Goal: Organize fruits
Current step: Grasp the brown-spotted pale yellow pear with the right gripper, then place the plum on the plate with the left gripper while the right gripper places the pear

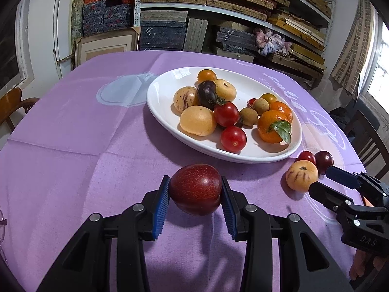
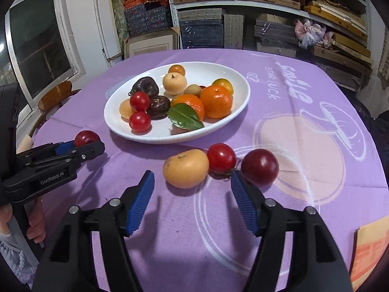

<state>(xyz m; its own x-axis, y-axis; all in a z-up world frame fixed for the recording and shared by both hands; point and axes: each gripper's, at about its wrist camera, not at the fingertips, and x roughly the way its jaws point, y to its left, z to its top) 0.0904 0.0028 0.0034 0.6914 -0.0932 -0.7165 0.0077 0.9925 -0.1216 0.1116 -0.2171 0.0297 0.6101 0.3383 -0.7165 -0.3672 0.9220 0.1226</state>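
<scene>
The left gripper (image 1: 194, 194) has its jaws pinching a firm, smooth plum (image 1: 195, 188) across its middle, at 6 o'clock from the plate (image 1: 165, 112). The right gripper (image 2: 192, 204) has jaws spread, empty, near the round, bruisable pepino melon (image 2: 186, 168) on the desk.

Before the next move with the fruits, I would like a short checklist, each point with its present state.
1. Left gripper holds the dark red plum firmly between both pads: ok.
2. Right gripper is open, nothing between the pads: ok.
3. White plate has bare room at its near edge for the plum: ok.
4. All fruits are on the plate: not ok; the yellow fruit, the red tomato and the dark round fruit lie on the purple tablecloth.
5. Grippers apart: ok.
</scene>
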